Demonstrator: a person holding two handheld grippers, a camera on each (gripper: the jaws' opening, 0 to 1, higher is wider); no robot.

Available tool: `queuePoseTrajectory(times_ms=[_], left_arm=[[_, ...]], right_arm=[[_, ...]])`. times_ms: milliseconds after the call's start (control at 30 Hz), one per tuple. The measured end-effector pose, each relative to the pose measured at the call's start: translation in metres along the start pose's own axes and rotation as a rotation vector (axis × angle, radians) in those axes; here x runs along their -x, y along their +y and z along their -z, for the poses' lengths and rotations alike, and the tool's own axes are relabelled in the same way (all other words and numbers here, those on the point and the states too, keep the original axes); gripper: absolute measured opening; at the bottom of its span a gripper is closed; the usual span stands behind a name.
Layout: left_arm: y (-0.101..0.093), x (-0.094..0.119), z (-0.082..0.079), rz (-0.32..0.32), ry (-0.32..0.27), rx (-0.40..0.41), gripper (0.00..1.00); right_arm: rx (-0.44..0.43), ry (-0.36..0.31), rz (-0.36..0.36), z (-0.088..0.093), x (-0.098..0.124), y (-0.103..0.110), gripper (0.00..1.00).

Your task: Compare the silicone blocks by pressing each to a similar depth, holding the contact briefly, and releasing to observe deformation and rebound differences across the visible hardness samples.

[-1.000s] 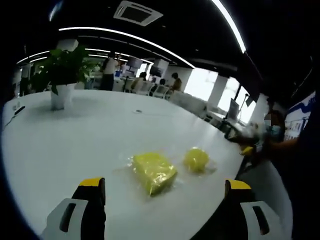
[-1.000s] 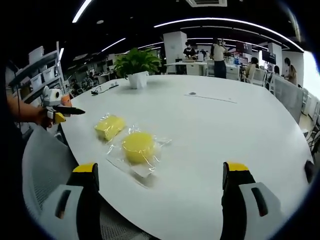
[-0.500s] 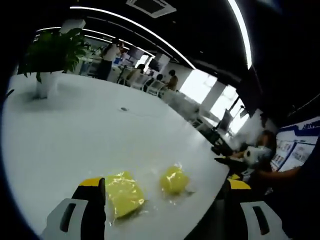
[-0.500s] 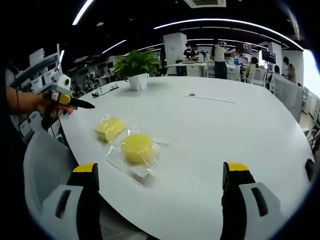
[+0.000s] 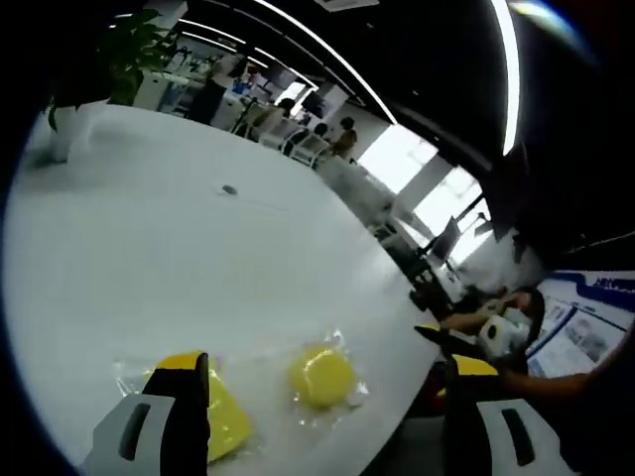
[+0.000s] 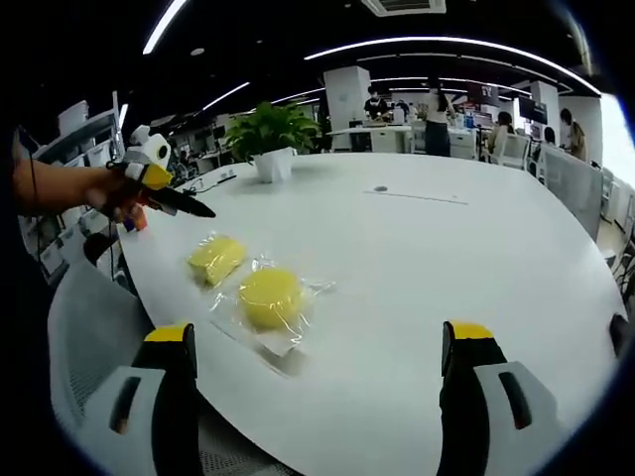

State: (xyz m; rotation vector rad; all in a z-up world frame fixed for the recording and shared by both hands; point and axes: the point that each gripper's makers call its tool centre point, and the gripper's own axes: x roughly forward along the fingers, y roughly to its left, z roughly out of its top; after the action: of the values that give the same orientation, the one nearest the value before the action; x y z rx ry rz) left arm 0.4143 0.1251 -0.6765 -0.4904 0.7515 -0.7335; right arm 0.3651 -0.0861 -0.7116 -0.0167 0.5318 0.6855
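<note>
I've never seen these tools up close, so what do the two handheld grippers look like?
The right gripper has two dark, blocky jaws with yellow tips, each on a pale grey mount with a slot. The left gripper matches it. From the right gripper view, the left gripper shows long, thin dark jaws, a yellow patch and a white, rounded body.

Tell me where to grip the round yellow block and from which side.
Grip the round block across its curved sides, coming from above. It lies flat on the table in a loose clear wrapper, so only its edges offer opposing faces.

yellow block (image 5: 226,421) half behind left tool (image 5: 316,397)
</note>
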Motion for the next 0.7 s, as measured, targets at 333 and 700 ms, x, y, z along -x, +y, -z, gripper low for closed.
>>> queuePoseTrajectory(times_ms=[333, 700], left_arm=[[0.007, -0.033, 0.003, -0.001, 0.027, 0.103, 1.0], [0.018, -0.069, 0.02, -0.002, 0.077, 0.229, 0.94]], right_arm=[[0.003, -0.005, -0.01, -0.006, -0.004, 0.004, 0.97], [-0.031, -0.007, 0.009, -0.001, 0.003, 0.002, 0.97]])
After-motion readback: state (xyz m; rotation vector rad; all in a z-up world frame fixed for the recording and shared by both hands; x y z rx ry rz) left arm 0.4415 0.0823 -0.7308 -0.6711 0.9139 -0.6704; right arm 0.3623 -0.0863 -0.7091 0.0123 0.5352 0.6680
